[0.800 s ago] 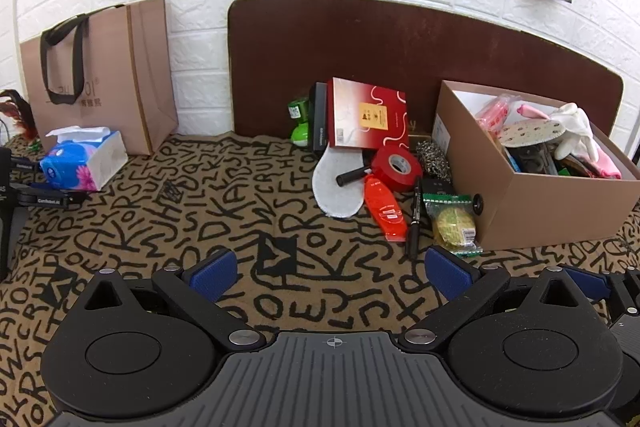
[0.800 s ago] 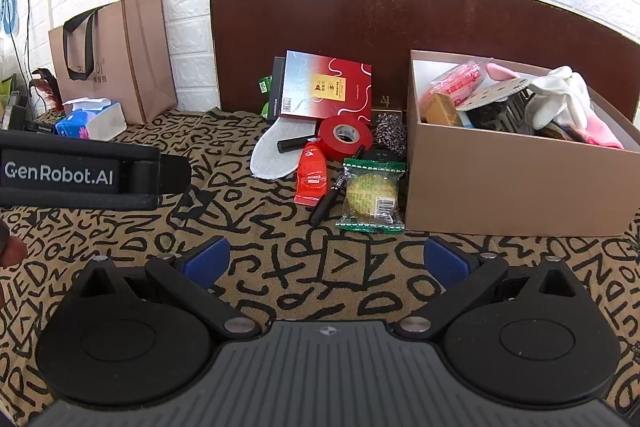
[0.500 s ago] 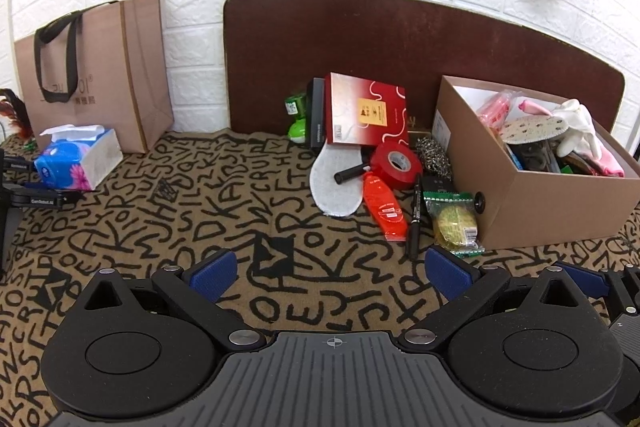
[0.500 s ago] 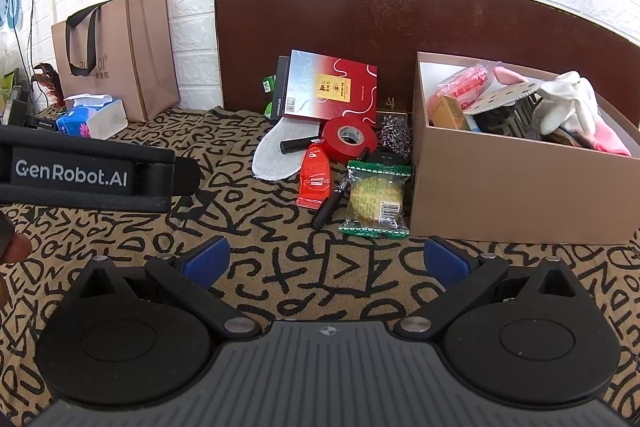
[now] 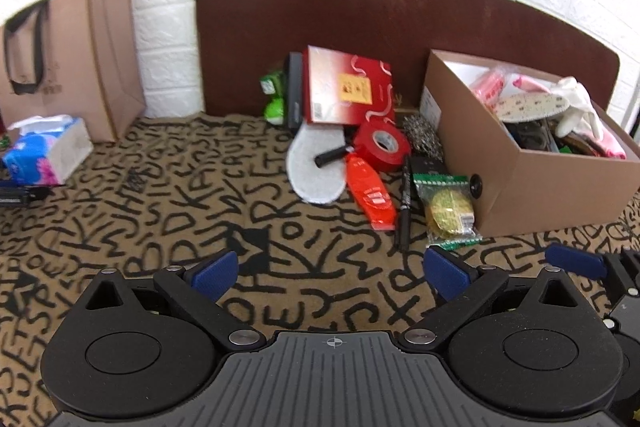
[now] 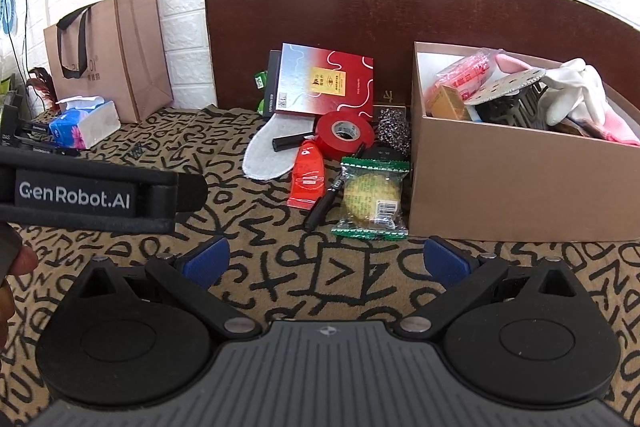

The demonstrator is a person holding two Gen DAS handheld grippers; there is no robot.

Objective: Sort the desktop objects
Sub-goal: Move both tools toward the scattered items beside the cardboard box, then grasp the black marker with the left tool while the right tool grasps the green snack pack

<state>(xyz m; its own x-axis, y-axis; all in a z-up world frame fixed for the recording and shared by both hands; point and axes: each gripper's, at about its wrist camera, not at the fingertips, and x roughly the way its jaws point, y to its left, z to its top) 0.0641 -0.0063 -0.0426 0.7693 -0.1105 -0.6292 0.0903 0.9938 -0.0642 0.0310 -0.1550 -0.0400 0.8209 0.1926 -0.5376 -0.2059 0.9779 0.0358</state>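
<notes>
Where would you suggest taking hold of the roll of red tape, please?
Probably across the upper rim of the roll of red tape, from above: it lies tilted with its core hole facing up, and a steel scourer and red box crowd its sides.

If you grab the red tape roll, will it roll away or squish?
The red tape roll probably stays firm, since it looks like a thick ring wound round a core. It leans tilted against the other things, so a nudge could tip it flat or set it rolling. Its glossy side may be a bit slippery.
</notes>
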